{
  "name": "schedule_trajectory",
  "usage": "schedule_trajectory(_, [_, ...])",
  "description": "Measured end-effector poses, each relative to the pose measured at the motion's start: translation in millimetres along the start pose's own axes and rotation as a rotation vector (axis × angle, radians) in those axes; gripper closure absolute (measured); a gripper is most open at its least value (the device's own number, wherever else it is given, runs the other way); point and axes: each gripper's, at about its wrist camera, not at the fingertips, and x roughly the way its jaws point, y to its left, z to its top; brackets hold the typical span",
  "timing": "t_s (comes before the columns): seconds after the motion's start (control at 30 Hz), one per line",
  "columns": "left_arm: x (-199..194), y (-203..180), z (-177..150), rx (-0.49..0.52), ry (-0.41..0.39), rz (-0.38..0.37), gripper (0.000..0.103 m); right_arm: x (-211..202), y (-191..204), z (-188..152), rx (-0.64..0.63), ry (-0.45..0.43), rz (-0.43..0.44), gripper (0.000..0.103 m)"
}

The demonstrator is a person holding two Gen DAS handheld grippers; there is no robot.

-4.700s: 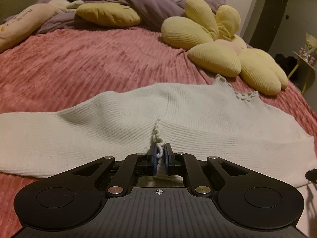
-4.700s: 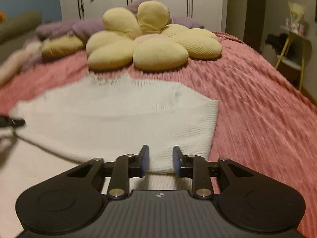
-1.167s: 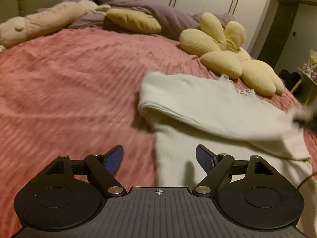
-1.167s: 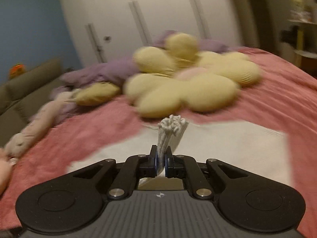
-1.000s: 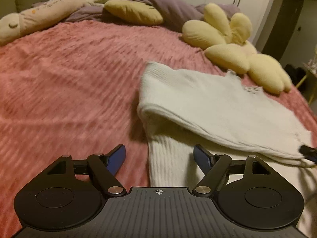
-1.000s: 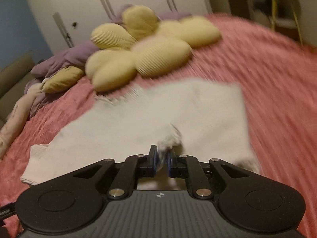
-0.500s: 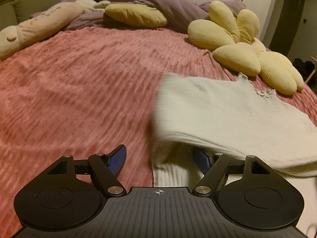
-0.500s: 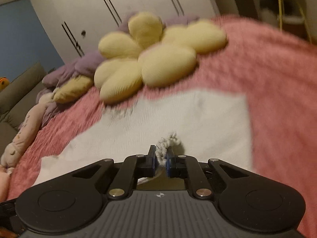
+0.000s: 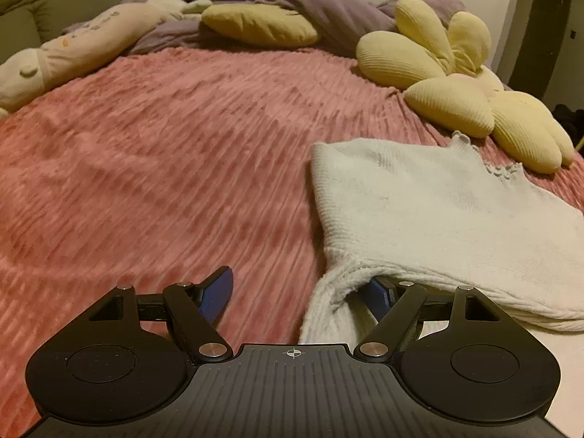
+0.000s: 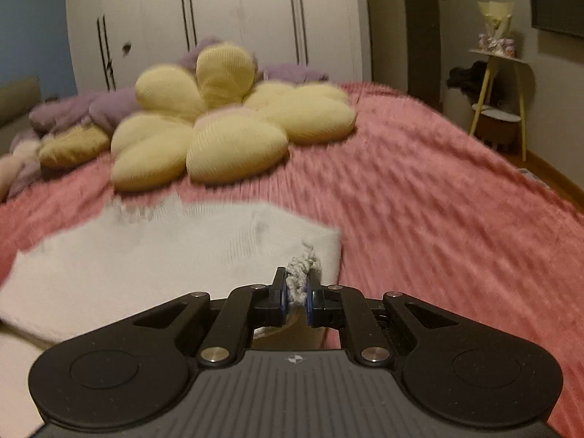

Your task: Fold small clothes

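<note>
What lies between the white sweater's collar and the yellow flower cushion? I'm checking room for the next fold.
Only bare pink bedspread separates the white sweater from the yellow flower cushion; both wrist views show that narrow strip.

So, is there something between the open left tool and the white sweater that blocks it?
Nothing visible blocks it. The left tool is open, and the white sweater already drapes over one of its fingers. Only bare pink bedspread lies by the other finger.
</note>
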Motion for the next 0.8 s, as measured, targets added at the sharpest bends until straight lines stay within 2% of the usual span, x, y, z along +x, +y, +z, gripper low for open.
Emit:
schedule_trajectory(0.03, [-2,2,0,-0.003,0.005,0.01,0.022,9,-2,-4,-0.005,0.045,0.002,0.094])
schedule_trajectory(0.2, [-34,10,0,-0.012,-0.045,0.004,0.023,6,-19,0,0.099,0.084,0.06,0.087])
schedule_trajectory(0.37, [-57,-8,9,0.028,-0.154,-0.016,0.02,-21,-18,6,0.119,0.011,0.063,0.086])
schedule_trajectory(0.5, [-37,-28,13,0.041,-0.084,-0.08,0.019,-22,3,4,0.056,0.022,0.09,0.086])
schedule_trajectory(0.63, [-6,-38,9,0.075,0.012,-0.027,0.025,-5,16,-8,0.007,0.11,0.093,0.086])
schedule_trajectory(0.7, [3,-34,7,0.055,0.046,-0.022,0.024,-3,19,-15,-0.03,0.106,0.083,0.086])
schedule_trajectory(0.8, [8,-30,7,0.047,0.05,-0.012,0.023,-2,26,-17,-0.104,0.106,0.068,0.086])
